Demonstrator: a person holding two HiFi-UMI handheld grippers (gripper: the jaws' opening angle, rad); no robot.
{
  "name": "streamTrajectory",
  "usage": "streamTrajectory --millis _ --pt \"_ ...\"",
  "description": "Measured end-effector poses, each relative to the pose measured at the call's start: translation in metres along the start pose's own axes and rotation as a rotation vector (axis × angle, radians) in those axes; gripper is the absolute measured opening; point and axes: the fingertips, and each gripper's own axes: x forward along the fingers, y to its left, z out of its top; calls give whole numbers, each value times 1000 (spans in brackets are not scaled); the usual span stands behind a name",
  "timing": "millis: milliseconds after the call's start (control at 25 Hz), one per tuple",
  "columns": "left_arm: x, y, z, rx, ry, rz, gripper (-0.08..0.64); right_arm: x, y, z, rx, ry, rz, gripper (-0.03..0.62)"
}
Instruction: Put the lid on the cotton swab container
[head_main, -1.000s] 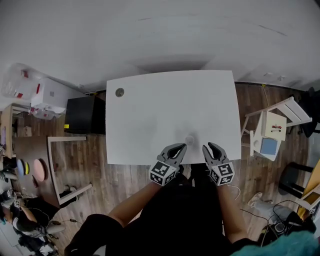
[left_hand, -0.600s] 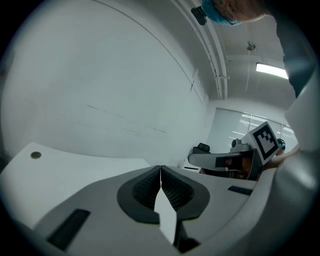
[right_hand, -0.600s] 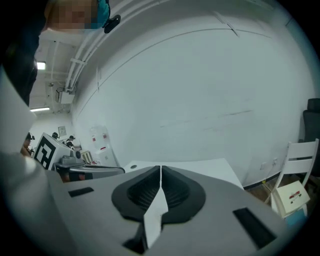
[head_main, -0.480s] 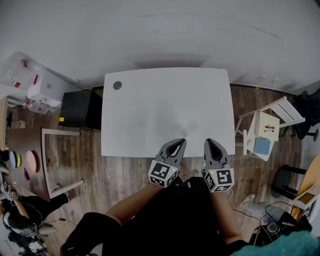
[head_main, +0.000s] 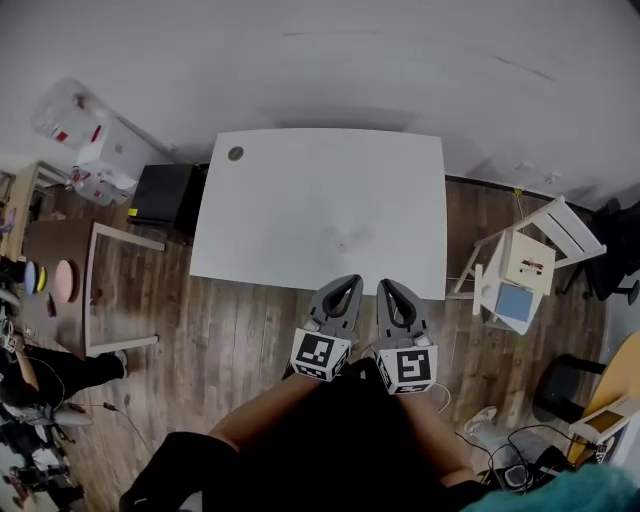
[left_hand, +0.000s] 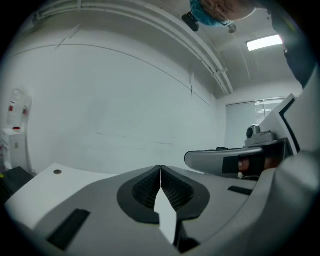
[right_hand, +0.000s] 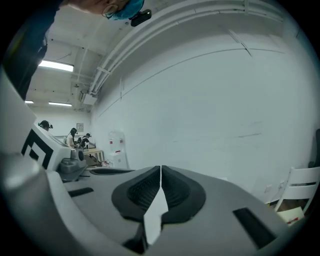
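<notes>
The cotton swab container (head_main: 341, 243) shows only as a small pale round thing near the front edge of the white table (head_main: 290, 190) in the head view; whether its lid is on I cannot tell. Both grippers hang side by side over the wooden floor, short of the table's front edge and apart from the container. My left gripper (head_main: 351, 281) is shut with nothing in it, jaws meeting in a line (left_hand: 160, 171). My right gripper (head_main: 384, 285) is likewise shut and empty (right_hand: 160, 172). Both gripper views look level at a white wall; neither shows the container.
A grey grommet (head_main: 236, 154) sits in the table's far left corner. A black box (head_main: 165, 195) stands left of the table, with a wooden frame (head_main: 95, 290) on the floor. A white chair (head_main: 525, 265) with small items stands to the right.
Both grippers have drawn back from the container at the table's front edge toward my body and come closer together. The table and container now lie further from them.
</notes>
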Motion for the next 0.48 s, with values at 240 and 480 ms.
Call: streamTrajectory --millis 240,480 --pt "-29 -41 -9 18 -28 98 14 -48 0 -16 2 5 40 35" --pt "-50 -65 -6 54 -42 137 14 -75 9 -21 -4 1 67 35"
